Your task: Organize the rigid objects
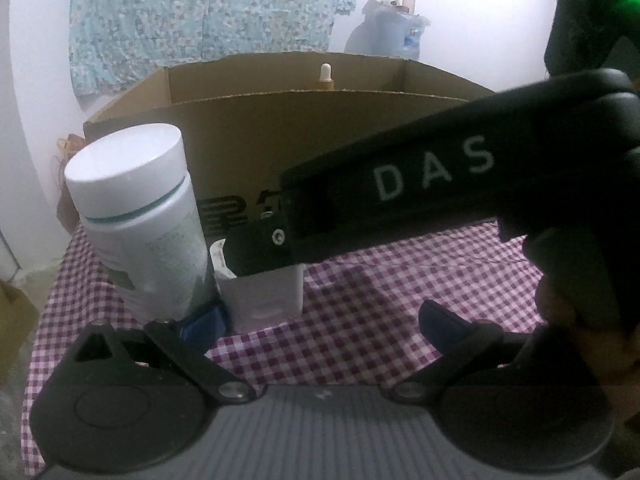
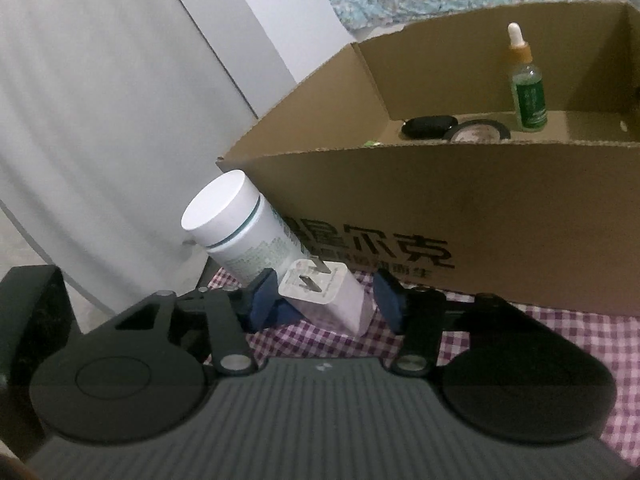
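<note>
A white bottle [image 1: 140, 220] with a white cap stands on the checked cloth, just in front of the cardboard box [image 1: 280, 120]. A white plug adapter [image 1: 264, 292] stands next to it. My left gripper [image 1: 320, 320] is open; its left pad [image 1: 204, 324] sits at the bottle's base. My right gripper [image 2: 328, 296] is open around the adapter [image 2: 328, 292], pads on either side, not closed. The right gripper's body [image 1: 420, 184] crosses the left wrist view. The bottle [image 2: 240, 232] shows left of the adapter.
The box [image 2: 440, 208] holds a green dropper bottle [image 2: 528, 92], a black case [image 2: 428, 126] and a round tape roll [image 2: 480, 130]. The purple checked tablecloth [image 1: 380, 300] covers the table. A patterned cloth [image 1: 200, 12] hangs on the wall behind.
</note>
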